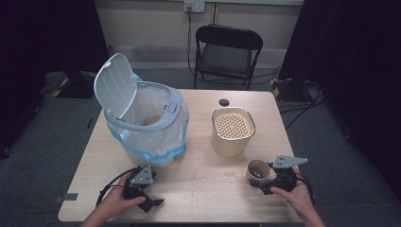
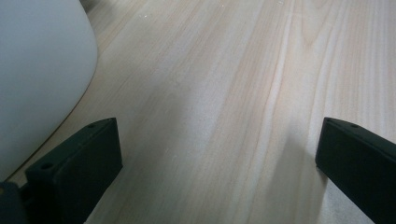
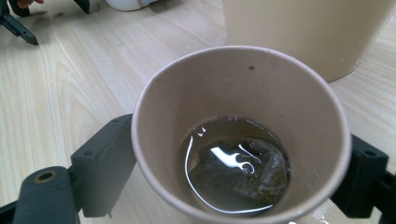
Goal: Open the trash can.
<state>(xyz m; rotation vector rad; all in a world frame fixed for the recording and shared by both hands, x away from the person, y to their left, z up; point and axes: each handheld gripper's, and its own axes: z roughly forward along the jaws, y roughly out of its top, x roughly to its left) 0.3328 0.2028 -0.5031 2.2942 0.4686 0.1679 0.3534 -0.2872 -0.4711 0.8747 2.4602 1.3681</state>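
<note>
Paper cup (image 3: 240, 133) sits upright on the tabletop (image 1: 203, 156) near its right front corner, between the jaws of the right claw (image 1: 263, 177). In the right claw's view a jaw flanks each side of the cup wall and seems to touch it; reading: claw closed on cup. Cup axis vertical, mouth up. The strainer pot (image 1: 231, 131) stands just behind the cup, toward the far edge, close but apart.

Left claw (image 1: 147, 201) rests near the front left corner, jaws spread wide with bare wood between them, just in front of the open bin (image 1: 142, 118). Right hand is clearly the nearer one to the cup; the left claw is well apart from it.

View differences:
- Right claw's view looks down into the cup: shallow dark liquid with a tea bag (image 3: 252, 170) at the bottom. The high view shows only a dark interior.
- High view shows layout, and small wet spots (image 1: 198, 178) on the wood left of the cup.
- Left claw's view adds the bin's white wall (image 2: 37, 74) beside its left jaw.

Judgement: next move likely lifts the cup toward the strainer, keeping it level.
</note>
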